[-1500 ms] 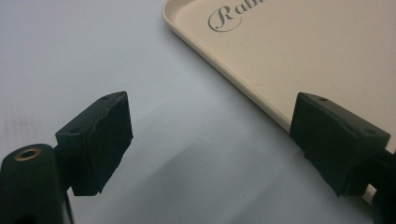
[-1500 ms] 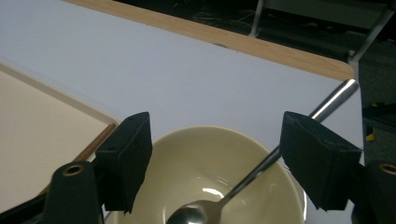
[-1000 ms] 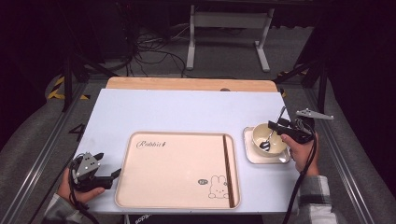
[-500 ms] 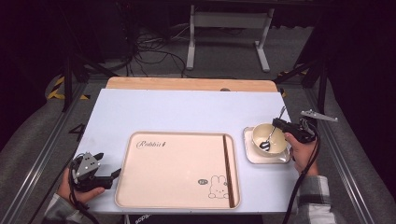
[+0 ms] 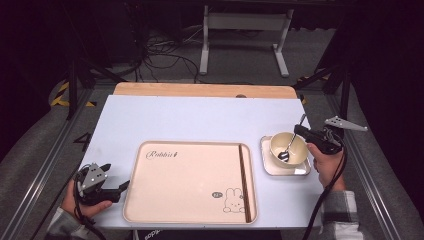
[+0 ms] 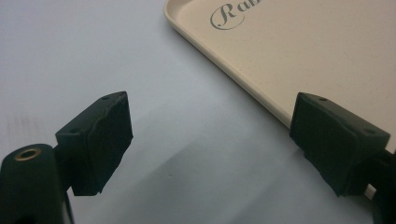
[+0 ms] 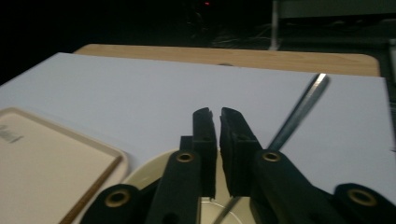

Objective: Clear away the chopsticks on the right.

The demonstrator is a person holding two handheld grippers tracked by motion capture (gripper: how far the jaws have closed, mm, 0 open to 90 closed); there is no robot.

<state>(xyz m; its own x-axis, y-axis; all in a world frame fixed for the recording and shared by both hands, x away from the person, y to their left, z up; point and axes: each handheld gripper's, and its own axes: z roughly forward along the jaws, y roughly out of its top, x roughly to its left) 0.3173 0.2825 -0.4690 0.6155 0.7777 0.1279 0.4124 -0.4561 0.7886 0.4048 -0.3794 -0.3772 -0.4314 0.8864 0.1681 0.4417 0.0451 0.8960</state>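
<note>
A cream bowl [image 5: 296,152] sits on a small square metal dish [image 5: 300,171] at the table's right. A metal spoon [image 5: 290,146] leans in the bowl, its handle rising over the far rim. My right gripper [image 5: 299,130] hovers at that rim with its jaws pressed together and nothing between them. In the right gripper view the spoon [image 7: 299,109] passes beside and beneath the right gripper [image 7: 218,114], above the bowl [image 7: 149,170]. At the front left, my left gripper [image 5: 118,178] rests open on the table. The left gripper [image 6: 210,140] straddles the edge of the cream tray [image 6: 327,46].
The large cream tray [image 5: 190,180] with a rabbit print lies at the table's front centre, also at the left of the right gripper view as the tray [image 7: 46,154]. A wooden board [image 5: 200,90] borders the far edge. A metal stand [image 5: 245,30] stands on the floor beyond.
My right gripper has shifted slightly to the right, toward the bowl's far right rim. The left gripper has not moved.
</note>
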